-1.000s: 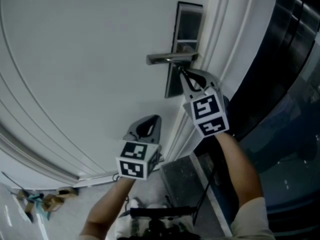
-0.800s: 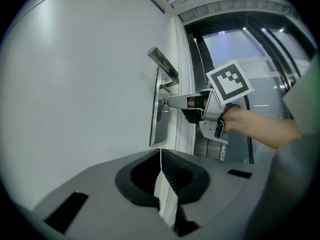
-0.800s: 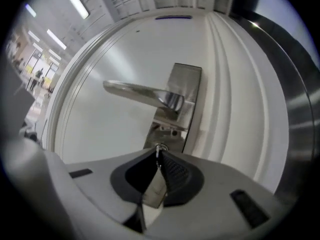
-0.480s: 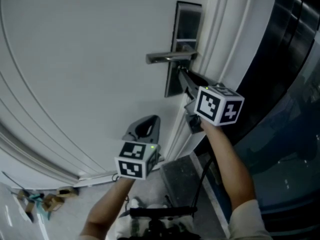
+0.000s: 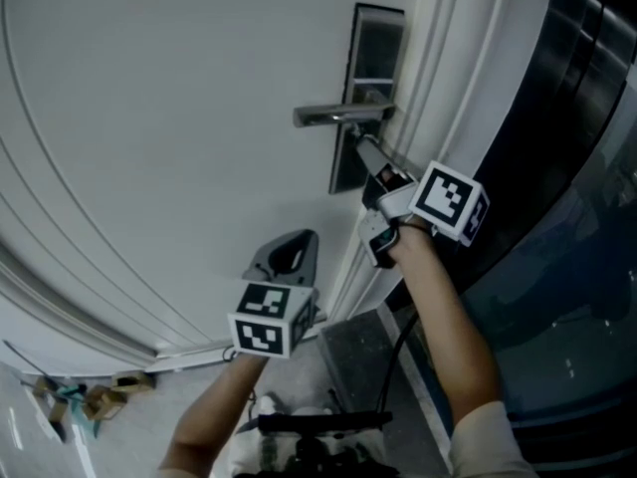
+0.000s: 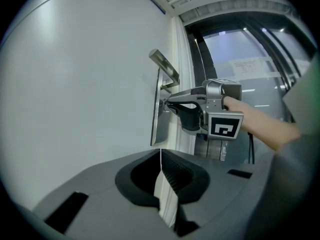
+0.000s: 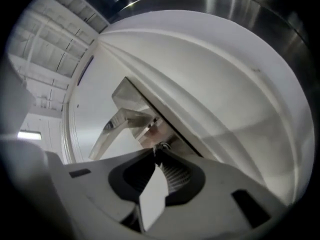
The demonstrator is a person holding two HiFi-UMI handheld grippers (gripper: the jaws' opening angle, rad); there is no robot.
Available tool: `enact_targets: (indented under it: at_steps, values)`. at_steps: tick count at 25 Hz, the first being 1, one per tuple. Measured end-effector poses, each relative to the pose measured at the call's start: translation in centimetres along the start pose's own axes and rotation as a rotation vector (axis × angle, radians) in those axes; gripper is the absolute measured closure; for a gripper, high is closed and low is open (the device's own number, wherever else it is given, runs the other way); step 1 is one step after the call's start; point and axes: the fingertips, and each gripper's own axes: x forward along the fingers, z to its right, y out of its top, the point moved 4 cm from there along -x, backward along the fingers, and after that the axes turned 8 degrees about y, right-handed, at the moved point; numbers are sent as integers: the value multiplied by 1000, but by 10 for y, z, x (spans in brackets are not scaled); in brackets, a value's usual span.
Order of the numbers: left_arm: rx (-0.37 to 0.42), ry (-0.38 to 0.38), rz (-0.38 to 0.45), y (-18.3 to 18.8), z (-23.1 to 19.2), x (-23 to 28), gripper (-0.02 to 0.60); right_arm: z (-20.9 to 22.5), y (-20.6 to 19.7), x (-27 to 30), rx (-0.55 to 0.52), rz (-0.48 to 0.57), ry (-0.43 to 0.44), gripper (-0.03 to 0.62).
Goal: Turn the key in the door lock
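Key (image 7: 160, 146), right gripper view: small dark head right at the tips of the right gripper (image 7: 154, 154), seated in the lock plate (image 7: 131, 96) just beneath the door handle (image 7: 112, 129). Jaws just been opening; now a narrow way apart with the key head between the tips. Grip judged slackened, no longer a pinch. Shank hidden in the lock; long axis judged straight into the door, in line with the gripper's own pointing line.

Head view: right gripper (image 5: 360, 145) nosed up to the lock plate (image 5: 370, 58) under the handle (image 5: 338, 116), at the door's right edge. Left gripper (image 5: 299, 239) lower, nearer and to the left, well apart from the lock.

Left gripper view: left gripper (image 6: 160, 151) clenched on nothing, white door (image 6: 75, 84) ahead. Right gripper (image 6: 167, 104) side-on, farther off, tips at the plate (image 6: 156, 119).

Judgement: right hand much the nearer. Further turning only by re-pinching and rolling about the key's axis.
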Motion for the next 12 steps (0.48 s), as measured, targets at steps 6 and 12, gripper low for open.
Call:
enact_targets:
  at_steps: [6, 12]
  values:
    - [2, -6, 1, 0, 2, 0, 561, 2, 1, -1, 83, 16, 33, 543]
    - [1, -1, 1, 0, 0, 0, 561, 6, 0, -1, 270, 51, 79, 539]
